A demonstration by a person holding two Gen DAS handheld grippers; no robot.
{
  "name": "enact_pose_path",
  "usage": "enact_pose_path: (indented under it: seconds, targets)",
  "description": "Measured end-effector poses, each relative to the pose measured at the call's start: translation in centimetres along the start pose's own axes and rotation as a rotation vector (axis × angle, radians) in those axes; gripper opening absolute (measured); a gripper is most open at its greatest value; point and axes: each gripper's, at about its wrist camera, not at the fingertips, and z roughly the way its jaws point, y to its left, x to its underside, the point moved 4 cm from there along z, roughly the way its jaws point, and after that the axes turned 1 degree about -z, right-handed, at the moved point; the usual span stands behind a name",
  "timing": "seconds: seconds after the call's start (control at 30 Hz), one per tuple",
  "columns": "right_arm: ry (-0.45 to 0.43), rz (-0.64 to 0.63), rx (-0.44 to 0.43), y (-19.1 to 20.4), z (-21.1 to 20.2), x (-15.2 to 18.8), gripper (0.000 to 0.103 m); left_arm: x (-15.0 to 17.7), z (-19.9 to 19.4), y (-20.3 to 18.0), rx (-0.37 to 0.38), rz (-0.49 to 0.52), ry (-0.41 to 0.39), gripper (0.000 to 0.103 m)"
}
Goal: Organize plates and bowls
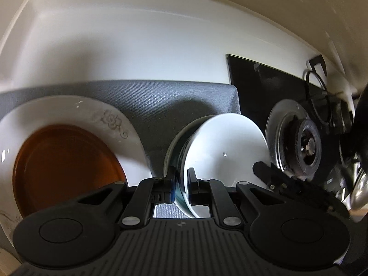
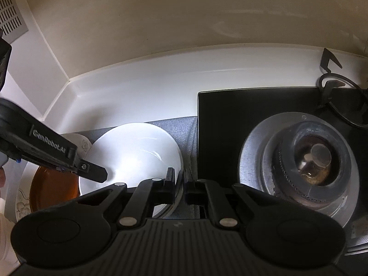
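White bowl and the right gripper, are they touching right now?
Touching. The right wrist view shows the right gripper with its jaws closed on the rim of the white bowl, one finger on each side of the rim and no gap visible.

I see a white counter [image 2: 138, 82] that meets a cream wall [image 2: 161, 11] in a corner. A gray mat [image 1: 147, 101] lies on it. Beside the mat is a black stove [image 2: 230, 119] with a round burner [image 2: 317, 158]. A metal vent [image 2: 10, 11] is up high on the left.
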Motion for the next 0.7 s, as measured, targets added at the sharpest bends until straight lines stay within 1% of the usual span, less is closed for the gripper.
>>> enact_pose_path:
  seconds: [0.2, 0.33, 0.5, 0.57, 0.6, 0.7]
  targets:
    - [-0.007, -0.01, -0.004, 0.0, 0.0, 0.0, 0.007, -0.1, 0.0, 0.3, 0.009, -0.045, 0.018, 0.01]
    - [-0.044, -0.101, 0.03, 1.0, -0.6, 0.7, 0.007, -0.2, 0.1, 1.1, 0.034, -0.121, 0.054, 0.01]
    - [-0.048, -0.077, 0.018, 0.6, -0.5, 0.6, 0.007, -0.2, 0.1, 1.2, 0.037, -0.157, 0.067, 0.01]
    - [-0.046, -0.09, 0.015, 0.6, -0.5, 0.6, 0.008, -0.1, -0.1, 1.8, 0.055, -0.207, 0.077, 0.011]
    - [-0.049, -0.101, 0.014, 0.6, -0.5, 0.7, 0.008, -0.1, -0.1, 1.8, 0.056, -0.216, 0.074, 0.011]
    - [-0.069, -0.156, 0.031, 1.1, -0.6, 1.2, 0.008, 0.1, -0.2, 1.4, 0.039, -0.192, 0.066, 0.011]
